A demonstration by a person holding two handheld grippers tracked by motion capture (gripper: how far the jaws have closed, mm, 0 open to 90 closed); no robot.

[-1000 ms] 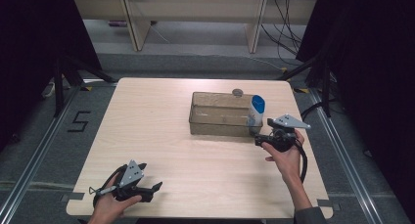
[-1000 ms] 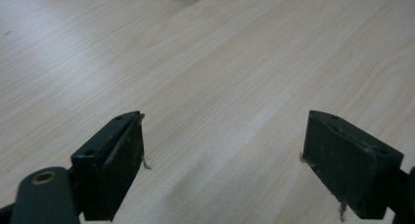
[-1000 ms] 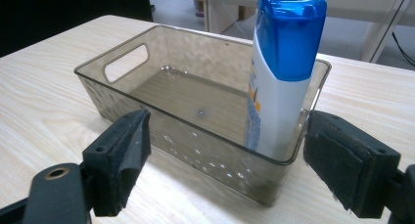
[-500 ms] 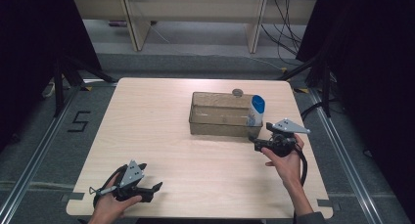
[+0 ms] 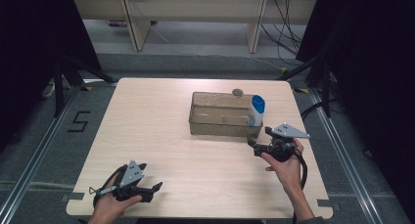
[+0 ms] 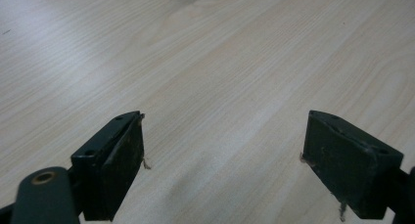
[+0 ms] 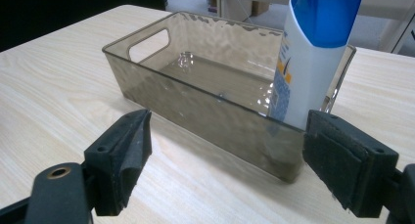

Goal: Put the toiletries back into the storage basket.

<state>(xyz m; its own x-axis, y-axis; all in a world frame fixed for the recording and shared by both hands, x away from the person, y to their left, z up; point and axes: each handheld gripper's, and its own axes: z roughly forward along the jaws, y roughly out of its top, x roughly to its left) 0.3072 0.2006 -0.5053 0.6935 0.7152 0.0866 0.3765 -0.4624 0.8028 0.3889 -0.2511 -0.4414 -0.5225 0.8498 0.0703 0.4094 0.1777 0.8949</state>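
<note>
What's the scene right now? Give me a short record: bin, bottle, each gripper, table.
bin: clear tinted plastic bin, upright, right of table centre
bottle: white bottle with blue cap standing in the bin's right end
small round object: behind the bin, too small to identify
right gripper: open, just in front of the bin, holding nothing
left gripper: open, over bare wood near the front edge
table: light wood

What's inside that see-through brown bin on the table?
A white bottle with a blue cap stands upright at one end of the bin. The remaining floor looks bare. The bottle's base is blurred by the tinted wall.
</note>
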